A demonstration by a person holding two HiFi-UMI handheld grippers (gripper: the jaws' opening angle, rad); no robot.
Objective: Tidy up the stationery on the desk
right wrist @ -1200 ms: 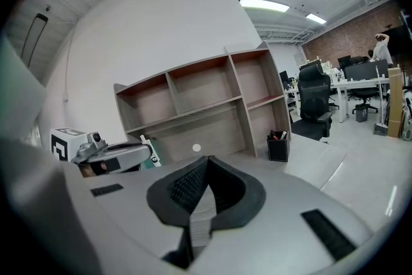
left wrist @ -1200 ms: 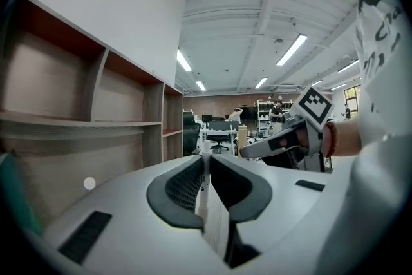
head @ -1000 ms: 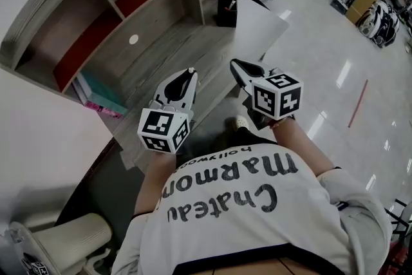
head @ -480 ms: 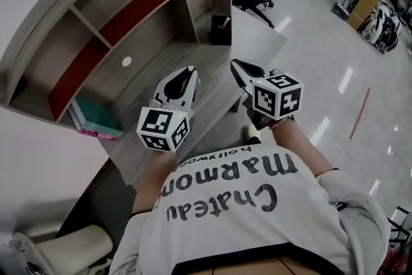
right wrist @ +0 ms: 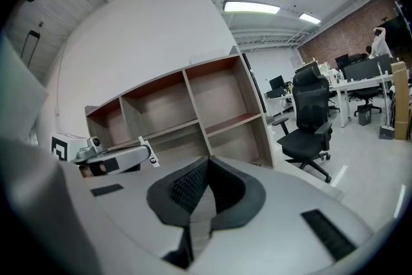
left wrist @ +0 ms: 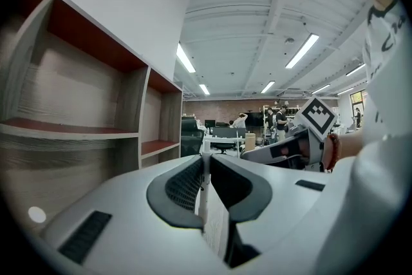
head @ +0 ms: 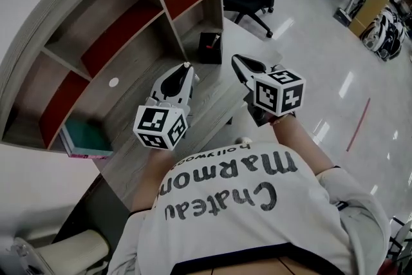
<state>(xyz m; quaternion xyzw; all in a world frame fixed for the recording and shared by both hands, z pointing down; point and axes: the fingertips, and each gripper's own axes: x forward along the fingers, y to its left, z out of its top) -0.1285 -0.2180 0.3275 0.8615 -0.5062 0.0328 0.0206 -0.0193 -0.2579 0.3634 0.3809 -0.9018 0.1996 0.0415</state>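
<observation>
Stationery shows in three places. The left tool (head: 186, 69) is clenched on a thin white stick (left wrist: 203, 196), slim and pale, whose end pokes just past the jaw tips. What kind of item it is cannot be told. This tool hangs above the grey wood-grain desk (head: 145, 158), with the stick off the surface. The right tool (head: 240, 62) is level with it, near but apart, over the desk's front edge. Its jaws are pressed together with nothing between them.

Beyond both tools a black square pot (head: 209, 48) stands upright at the back of the desk, just beside the end of the shelf (head: 122, 29). A reddish pen (head: 216, 39) leans out of its top. Well apart to the left, books (head: 87, 138) lie flat in the shelf's lowest bay, a teal one over a pink one.
</observation>
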